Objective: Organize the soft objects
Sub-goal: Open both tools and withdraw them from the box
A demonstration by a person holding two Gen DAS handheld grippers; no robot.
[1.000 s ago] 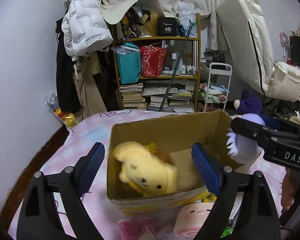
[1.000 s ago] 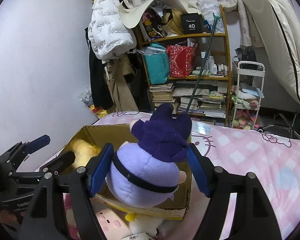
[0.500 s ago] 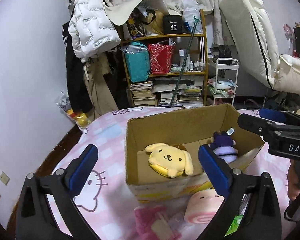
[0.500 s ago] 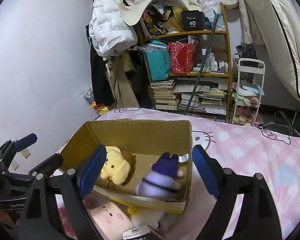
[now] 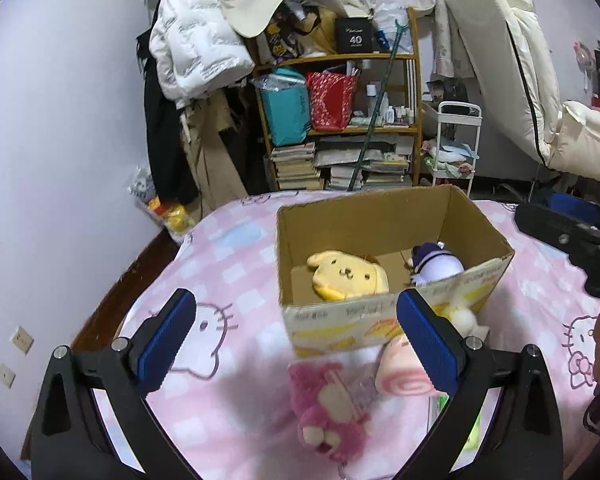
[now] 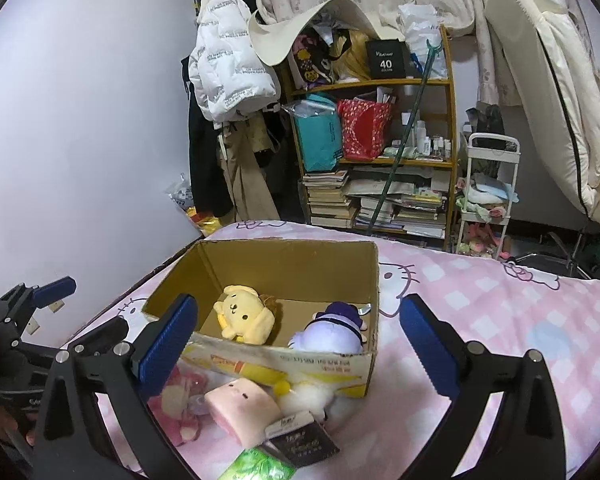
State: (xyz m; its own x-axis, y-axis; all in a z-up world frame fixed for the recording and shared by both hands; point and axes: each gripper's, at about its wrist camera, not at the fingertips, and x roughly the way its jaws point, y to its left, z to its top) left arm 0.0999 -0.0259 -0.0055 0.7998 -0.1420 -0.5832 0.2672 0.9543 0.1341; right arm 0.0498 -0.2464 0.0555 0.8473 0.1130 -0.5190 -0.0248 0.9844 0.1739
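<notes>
Right now both of my grippers hang above the pink checked bedspread (image 5: 236, 264), short of the cardboard box (image 5: 384, 216) and touching nothing. My left gripper (image 5: 296, 340) has its jaws spread wide, the blue pads (image 5: 166, 340) far apart with nothing between them. My right gripper (image 6: 298, 344) is equally wide apart and empty, its blue pads (image 6: 168, 340) framing the box from the near side.

Inside the box, the yellow dog plush (image 6: 244, 318) lies on the floor toward the left, face up, and the purple plush (image 6: 334, 330) with its dark purple cap sits just beside it toward the right, close against the near wall. The two are near each other; whether they touch I cannot tell.

Outside, against the front wall of the box, more soft things lie on the bedspread: a pink bear plush (image 5: 328, 408) on its back nearest my left gripper, a pale pink roll-shaped plush (image 6: 242, 404) with a small face just beside it, and a white fluffy plush (image 6: 306, 398) pressed against the box's lower edge. A dark labelled packet (image 6: 304, 442) and a green packet (image 6: 262, 466) lie in front of those.

Beyond the bed stand a wooden shelf (image 6: 380, 84) crammed with books and bags, a white puffer jacket (image 6: 228, 68) hanging to its left, and a white trolley (image 6: 488, 196).
</notes>
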